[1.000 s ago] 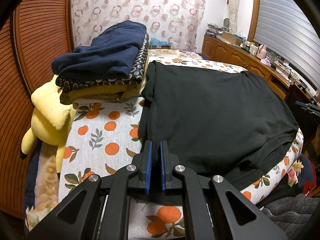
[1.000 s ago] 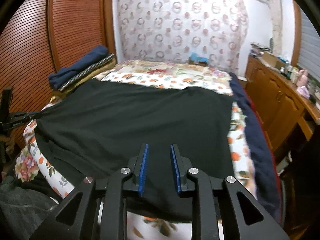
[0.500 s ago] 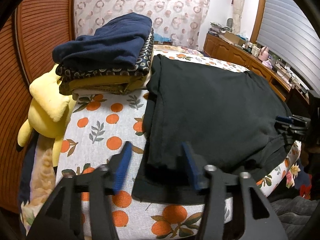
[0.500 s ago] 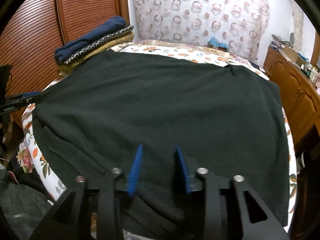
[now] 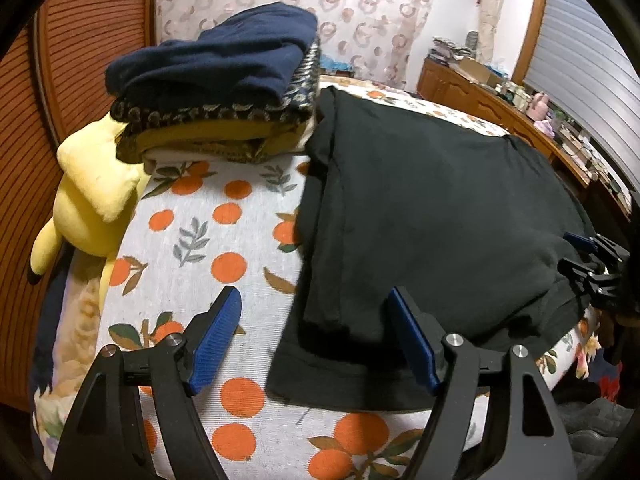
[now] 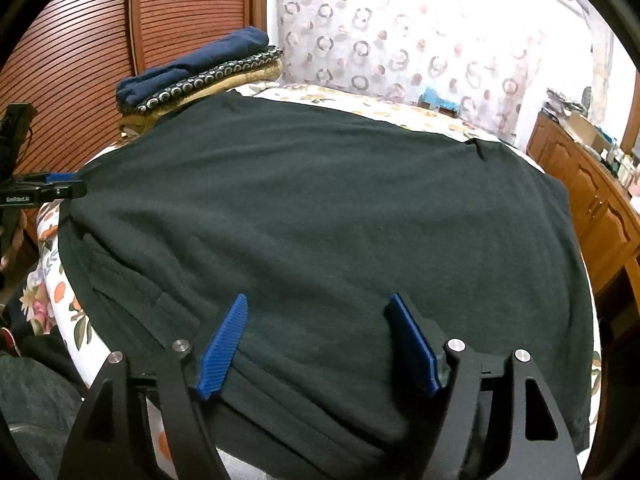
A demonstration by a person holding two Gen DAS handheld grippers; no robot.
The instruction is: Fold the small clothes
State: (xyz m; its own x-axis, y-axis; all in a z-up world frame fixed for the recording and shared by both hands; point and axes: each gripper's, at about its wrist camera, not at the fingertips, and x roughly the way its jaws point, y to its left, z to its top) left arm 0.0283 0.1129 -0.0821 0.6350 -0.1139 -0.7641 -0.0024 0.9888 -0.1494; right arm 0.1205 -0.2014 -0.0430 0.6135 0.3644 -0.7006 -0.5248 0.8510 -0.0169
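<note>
A yellow plush toy [image 5: 86, 196] is lying beside the stack of folded clothes [image 5: 216, 80]. The left gripper [image 5: 316, 338] is hovering wide apart over the black T-shirt [image 5: 432, 208], which is lying flat on the orange-print bedsheet [image 5: 208, 240]. The right gripper [image 6: 320, 344] is gaping equally wide above it, holding nothing.

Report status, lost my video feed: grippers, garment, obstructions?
Left gripper open, right gripper open, neither holding. Black garment flat on bed, near edge layered. Stack of folded clothes touching its far-left corner.
</note>
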